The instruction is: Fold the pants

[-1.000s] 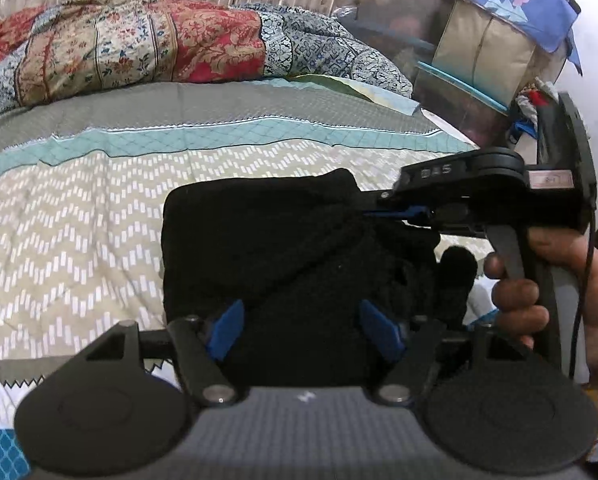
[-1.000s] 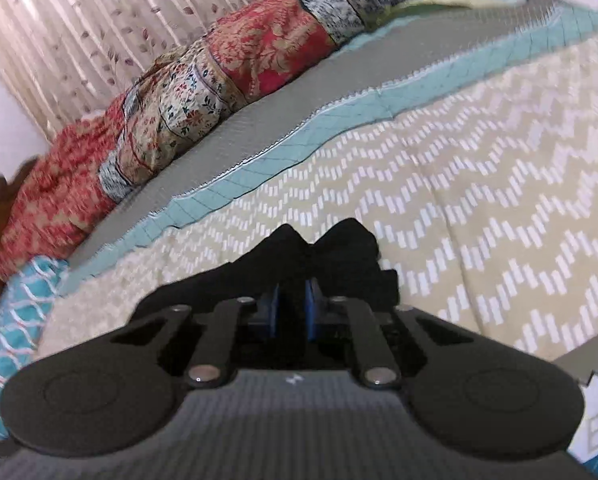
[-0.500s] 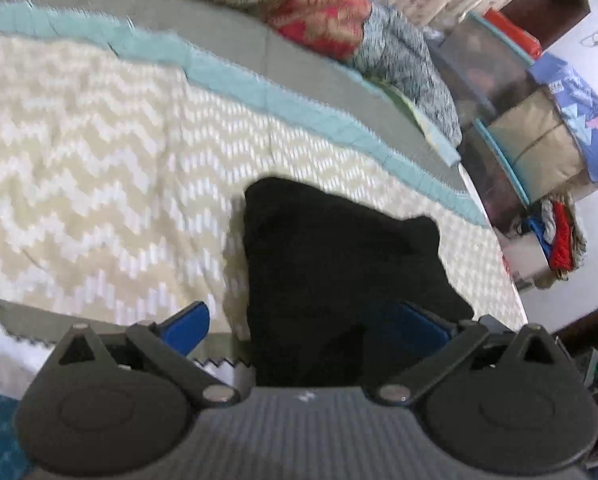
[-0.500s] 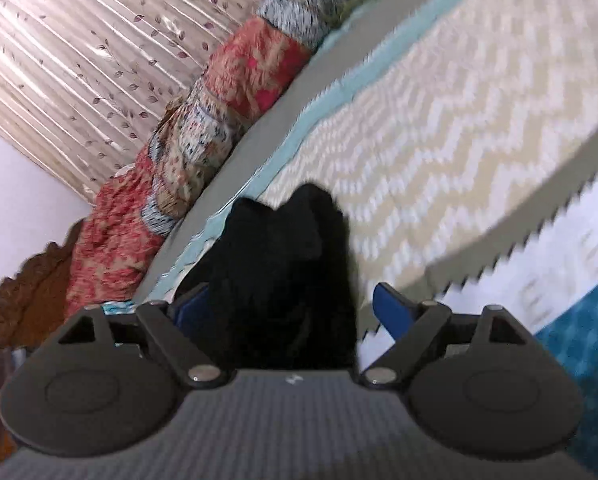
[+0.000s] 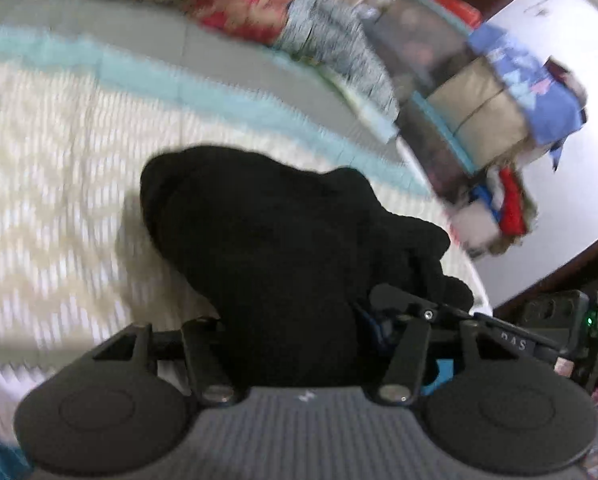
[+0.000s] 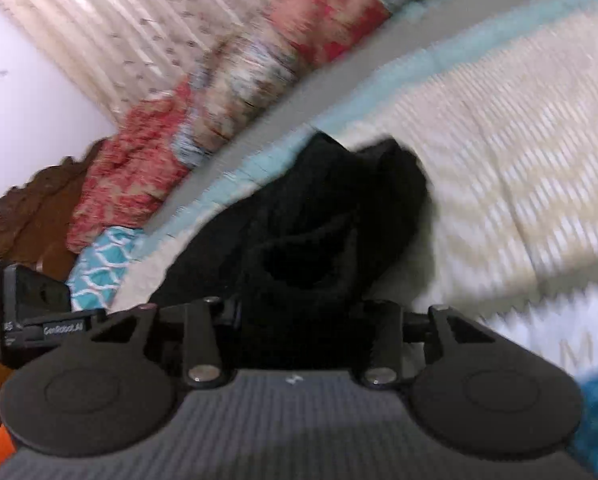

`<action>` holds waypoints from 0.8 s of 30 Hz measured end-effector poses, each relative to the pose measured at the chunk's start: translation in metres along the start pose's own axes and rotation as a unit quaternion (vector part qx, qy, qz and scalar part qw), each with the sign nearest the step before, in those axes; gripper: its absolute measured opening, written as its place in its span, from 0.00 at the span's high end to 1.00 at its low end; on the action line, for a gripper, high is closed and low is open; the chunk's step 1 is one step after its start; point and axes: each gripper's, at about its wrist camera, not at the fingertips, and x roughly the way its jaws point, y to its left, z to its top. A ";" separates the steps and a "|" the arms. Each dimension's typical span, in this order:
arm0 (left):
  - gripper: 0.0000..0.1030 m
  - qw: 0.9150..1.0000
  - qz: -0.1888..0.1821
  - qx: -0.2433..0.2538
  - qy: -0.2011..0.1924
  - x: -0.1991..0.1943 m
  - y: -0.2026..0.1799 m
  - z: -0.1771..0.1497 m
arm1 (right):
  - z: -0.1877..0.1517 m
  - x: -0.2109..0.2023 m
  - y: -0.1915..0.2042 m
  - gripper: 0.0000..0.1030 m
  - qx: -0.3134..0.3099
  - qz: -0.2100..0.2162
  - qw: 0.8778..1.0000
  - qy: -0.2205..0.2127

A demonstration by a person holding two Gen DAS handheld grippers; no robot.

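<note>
The black pants (image 5: pixel 259 220) lie as a thick folded bundle on the zigzag bedspread (image 5: pixel 59 160). My left gripper (image 5: pixel 289 320) has its near end between its fingers; the jaws are closing and the cloth fills the gap and hides the pads. In the right wrist view the pants (image 6: pixel 339 200) bunch up between the fingers of my right gripper (image 6: pixel 299 312), whose jaws are also closing on them. The two grippers hold the same end side by side: the right gripper's housing (image 5: pixel 555 316) shows at the right, the left gripper's housing (image 6: pixel 35 304) at the left. Both views are blurred.
A rolled patterned quilt (image 5: pixel 239 4) lies along the far side of the bed. Stacked storage boxes with clothes (image 5: pixel 459 100) stand beyond the bed's right edge. A carved wooden headboard (image 6: pixel 27 208) and a curtain (image 6: pixel 119 20) are at the left.
Both grippers spread wide half a second ago and have now narrowed around the pants. Both views have rolled, and the right gripper has risen with the bundle bunched higher.
</note>
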 end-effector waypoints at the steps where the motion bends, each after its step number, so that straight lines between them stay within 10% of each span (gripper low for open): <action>1: 0.48 1.000 -0.002 0.003 -0.016 -0.006 -0.001 0.012 | 0.010 0.004 0.010 0.57 -0.019 0.004 1.000 -0.014; 10: 0.43 0.981 0.067 0.098 -0.156 -0.002 0.034 0.154 | 0.114 0.106 0.015 0.57 -0.114 0.026 0.985 -0.128; 18: 0.43 0.983 0.158 0.030 -0.092 0.103 0.132 0.198 | 0.121 0.224 -0.051 0.57 -0.074 -0.055 0.995 -0.045; 24: 0.28 0.978 0.190 -0.020 -0.088 0.115 0.149 0.187 | 0.115 0.230 -0.063 0.44 -0.025 -0.081 0.996 -0.013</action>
